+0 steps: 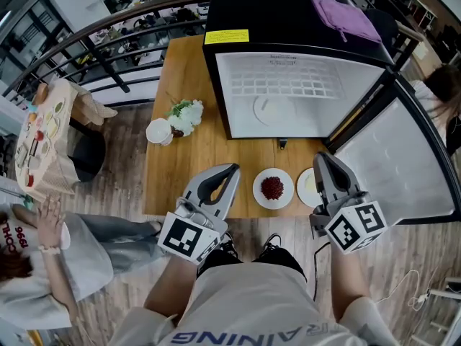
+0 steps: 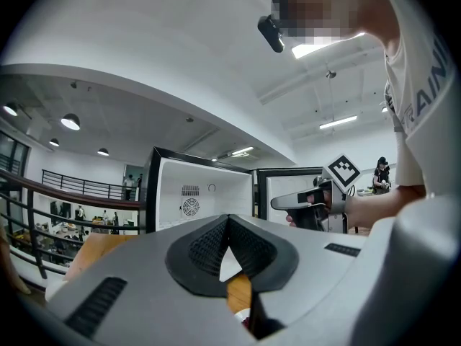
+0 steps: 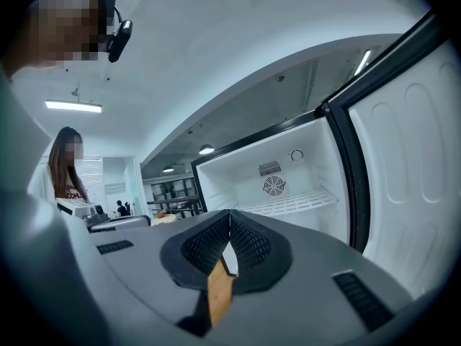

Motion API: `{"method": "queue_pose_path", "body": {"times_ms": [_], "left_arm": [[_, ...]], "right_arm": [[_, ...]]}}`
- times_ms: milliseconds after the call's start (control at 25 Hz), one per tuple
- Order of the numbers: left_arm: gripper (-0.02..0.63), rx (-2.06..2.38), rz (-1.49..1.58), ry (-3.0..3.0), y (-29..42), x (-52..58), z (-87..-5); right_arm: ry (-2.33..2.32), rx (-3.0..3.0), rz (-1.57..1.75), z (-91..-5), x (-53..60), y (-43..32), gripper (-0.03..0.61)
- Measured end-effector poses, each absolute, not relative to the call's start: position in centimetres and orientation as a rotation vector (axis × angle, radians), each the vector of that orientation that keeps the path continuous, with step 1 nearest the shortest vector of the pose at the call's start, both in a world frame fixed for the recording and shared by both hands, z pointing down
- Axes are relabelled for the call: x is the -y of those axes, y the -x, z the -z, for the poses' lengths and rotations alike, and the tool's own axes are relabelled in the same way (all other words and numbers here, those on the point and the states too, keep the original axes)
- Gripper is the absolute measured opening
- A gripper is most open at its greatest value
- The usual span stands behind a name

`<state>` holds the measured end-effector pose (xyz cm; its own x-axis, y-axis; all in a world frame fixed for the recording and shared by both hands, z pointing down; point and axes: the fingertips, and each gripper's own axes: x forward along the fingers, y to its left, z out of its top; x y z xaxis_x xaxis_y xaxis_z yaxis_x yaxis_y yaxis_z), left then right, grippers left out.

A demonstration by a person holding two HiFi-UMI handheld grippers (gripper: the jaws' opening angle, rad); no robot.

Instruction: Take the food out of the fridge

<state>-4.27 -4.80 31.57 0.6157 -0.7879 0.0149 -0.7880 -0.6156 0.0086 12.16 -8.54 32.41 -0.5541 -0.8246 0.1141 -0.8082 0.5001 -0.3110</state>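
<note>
Nearly done tbh: red-food plate (image 1: 272, 188) and pale plate (image 1: 307, 187) out on table (image 1: 180, 171), left gripper (image 1: 230, 169) and right gripper (image 1: 320, 158) clamped shut on nothing, maybe a pale disc (image 1: 270, 110) left in fridge (image 1: 259, 9).

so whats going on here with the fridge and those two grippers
A person stands at a wooden table facing an open mini fridge, with a gripper in each hand. The left gripper and the right gripper both have their jaws together and hold nothing. A plate of red food and a second plate are already out on the table. A round white shape, possibly another plate, lies inside the fridge.
</note>
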Motion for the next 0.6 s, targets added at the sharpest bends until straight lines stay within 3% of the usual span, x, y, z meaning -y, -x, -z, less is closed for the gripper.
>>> {"method": "queue_pose_path", "body": {"times_ms": [280,480,600], "left_arm": [[0.006,1.378,-0.017,-2.799,4.6,4.8,-31.9],[0.007,1.388,-0.02,-2.782,5.2,4.9,-32.6],[0.008,1.394,-0.035,-2.768,5.8,5.0,-33.2]], "right_arm": [[1.464,-2.638,0.635,-34.1,9.6,-12.1,0.023],[1.471,-2.547,0.929,-38.5,12.3,-11.7,0.026],[1.458,-2.477,1.11,-41.7,14.5,-11.2,0.112]]}}
